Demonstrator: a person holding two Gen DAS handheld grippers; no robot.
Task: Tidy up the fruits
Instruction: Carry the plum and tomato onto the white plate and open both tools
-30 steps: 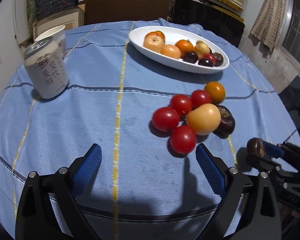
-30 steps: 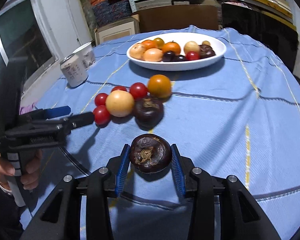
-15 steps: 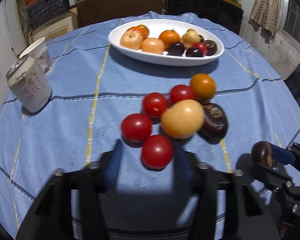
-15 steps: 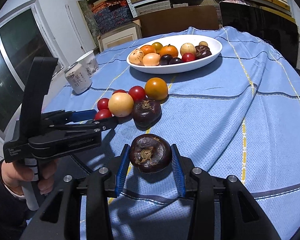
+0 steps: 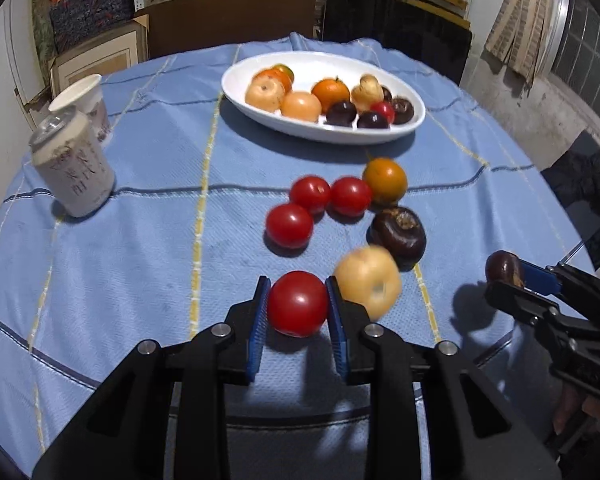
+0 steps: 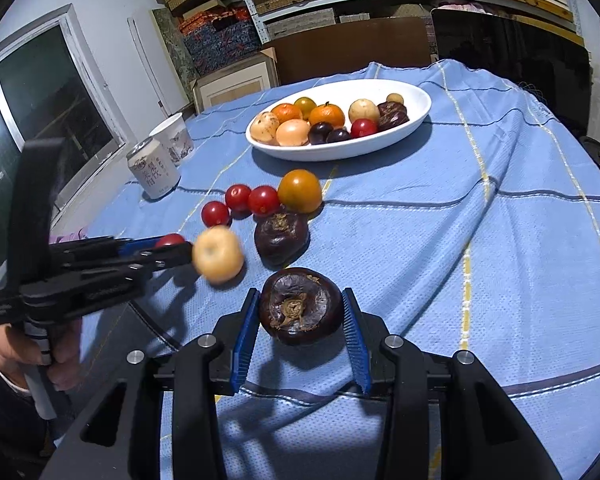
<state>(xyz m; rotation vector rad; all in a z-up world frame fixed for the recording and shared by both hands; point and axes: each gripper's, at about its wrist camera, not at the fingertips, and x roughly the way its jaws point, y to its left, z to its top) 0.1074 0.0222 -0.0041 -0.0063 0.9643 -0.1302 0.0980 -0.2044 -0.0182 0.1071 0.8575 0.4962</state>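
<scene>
My left gripper (image 5: 297, 306) is shut on a red tomato (image 5: 298, 303) just above the blue cloth. A pale yellow fruit (image 5: 367, 281) lies blurred against its right finger. My right gripper (image 6: 301, 311) is shut on a dark mangosteen (image 6: 299, 305) and holds it off the cloth. Another mangosteen (image 5: 398, 235), three red tomatoes (image 5: 289, 225) and an orange tomato (image 5: 385, 180) lie loose on the cloth. The white oval bowl (image 5: 416, 124) holds several fruits at the back. The right gripper (image 5: 516, 276) also shows in the left wrist view.
A drink can (image 5: 73, 166) and a paper cup (image 5: 80, 96) stand at the left of the table. The round table's blue cloth (image 5: 140, 248) drops off at the near edge. Shelves and boxes stand behind the table.
My left gripper moved forward and closed on the nearest red tomato. The yellow fruit got knocked and rolled toward me. My right gripper rose a little with the mangosteen.
</scene>
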